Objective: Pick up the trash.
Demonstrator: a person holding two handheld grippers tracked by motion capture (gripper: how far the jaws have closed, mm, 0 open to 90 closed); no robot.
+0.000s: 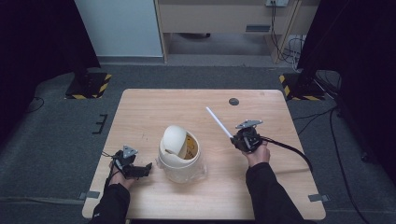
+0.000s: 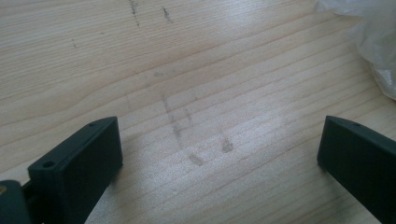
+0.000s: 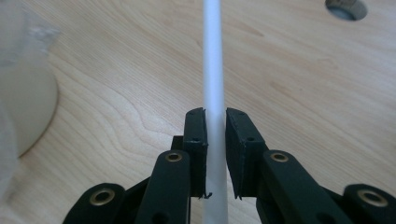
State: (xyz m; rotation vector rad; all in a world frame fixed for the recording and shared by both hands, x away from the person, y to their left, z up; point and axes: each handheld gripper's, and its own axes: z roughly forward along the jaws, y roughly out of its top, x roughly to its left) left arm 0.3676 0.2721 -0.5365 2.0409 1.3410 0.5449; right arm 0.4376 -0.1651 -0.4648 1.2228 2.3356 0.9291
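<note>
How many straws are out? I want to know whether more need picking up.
1: the white straw is clamped in the right gripper, above the table. Others may be hidden inside the cup.

One camera hangs above the person's side, looking forward and down over the whole light wooden table [image 1: 154, 107], well back from it. The left gripper's camera sits close above that table [image 2: 196, 70], facing its grain. The right gripper's camera looks along a white plastic straw [image 3: 213, 70] toward the round grey hole in the tabletop [image 3: 346, 8], which the high view shares [image 1: 234, 101].
</note>
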